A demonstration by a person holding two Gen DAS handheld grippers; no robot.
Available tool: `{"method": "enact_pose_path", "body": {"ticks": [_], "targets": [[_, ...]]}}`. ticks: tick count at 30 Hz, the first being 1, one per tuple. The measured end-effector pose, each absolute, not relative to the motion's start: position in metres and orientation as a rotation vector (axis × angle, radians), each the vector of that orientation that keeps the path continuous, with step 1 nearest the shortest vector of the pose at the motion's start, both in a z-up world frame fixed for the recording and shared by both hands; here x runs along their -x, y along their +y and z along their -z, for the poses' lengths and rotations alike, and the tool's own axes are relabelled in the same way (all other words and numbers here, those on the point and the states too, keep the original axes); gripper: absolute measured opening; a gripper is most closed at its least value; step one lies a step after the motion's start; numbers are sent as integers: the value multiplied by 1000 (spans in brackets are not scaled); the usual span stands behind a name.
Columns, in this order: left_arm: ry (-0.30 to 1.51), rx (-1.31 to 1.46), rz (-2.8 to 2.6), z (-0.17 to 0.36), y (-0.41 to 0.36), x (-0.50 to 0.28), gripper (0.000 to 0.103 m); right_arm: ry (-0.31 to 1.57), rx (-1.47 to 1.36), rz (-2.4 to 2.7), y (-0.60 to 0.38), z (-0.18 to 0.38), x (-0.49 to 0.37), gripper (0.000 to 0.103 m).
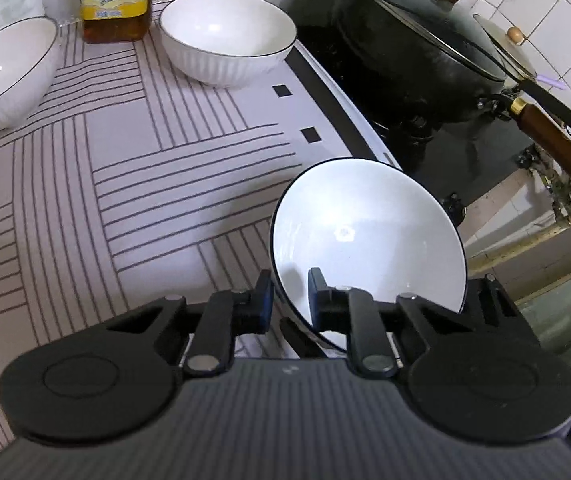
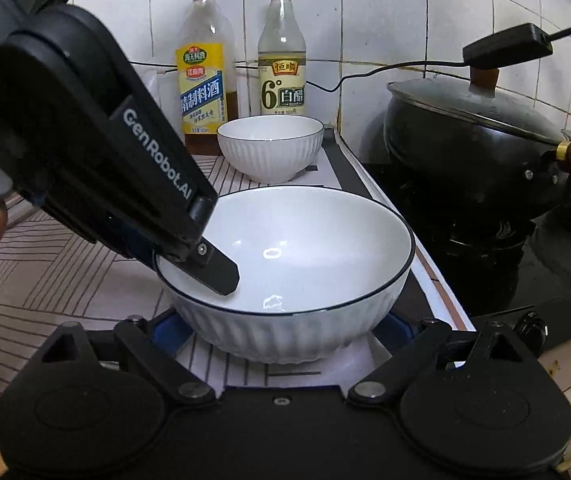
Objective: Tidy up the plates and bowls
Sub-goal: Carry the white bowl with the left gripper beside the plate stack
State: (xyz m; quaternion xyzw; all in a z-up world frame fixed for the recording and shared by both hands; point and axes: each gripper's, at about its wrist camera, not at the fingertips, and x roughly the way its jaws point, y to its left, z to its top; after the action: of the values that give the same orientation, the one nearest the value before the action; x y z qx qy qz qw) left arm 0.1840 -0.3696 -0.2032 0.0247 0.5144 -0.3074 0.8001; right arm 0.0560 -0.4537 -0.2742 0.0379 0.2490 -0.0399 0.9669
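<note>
1. Your left gripper [image 1: 290,300] is clamped on the rim of the near bowl [image 1: 365,240]: one finger lies inside the bowl, the other outside against its wall, and the jaws are closed on that rim.
2. In the right wrist view, the same bowl sits on the patterned worktop [image 2: 45,288] near the camera, just left of the black stove [image 2: 525,272].
3. Your right gripper [image 2: 281,332] stands with its jaws wide apart on either side of the near bowl's base. You cannot tell from the pictures whether its blue pads touch the wall.
4. A second bowl [image 2: 271,146] stands farther back on the worktop, well apart from the near bowl.
5. A third bowl [image 1: 5,76] stands at the far left in the left wrist view.
6. Two bottles stand against the tiled wall behind the second bowl: a yellow-labelled bottle [image 2: 205,80] on the left and a clear vinegar bottle [image 2: 282,60] on the right.
7. A lidded black wok [image 2: 473,148] rests on the stove at the right.
</note>
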Motion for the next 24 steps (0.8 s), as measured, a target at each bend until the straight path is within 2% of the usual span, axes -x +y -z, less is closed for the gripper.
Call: {"method": "enact_pose_path", "body": {"ticks": [16, 24], "targets": [[1084, 11, 497, 157, -264, -170, 17, 438, 42, -141, -381, 234, -60, 96], [1084, 11, 397, 157, -218, -178, 17, 417, 106, -288, -340, 230, -86, 96]]}}
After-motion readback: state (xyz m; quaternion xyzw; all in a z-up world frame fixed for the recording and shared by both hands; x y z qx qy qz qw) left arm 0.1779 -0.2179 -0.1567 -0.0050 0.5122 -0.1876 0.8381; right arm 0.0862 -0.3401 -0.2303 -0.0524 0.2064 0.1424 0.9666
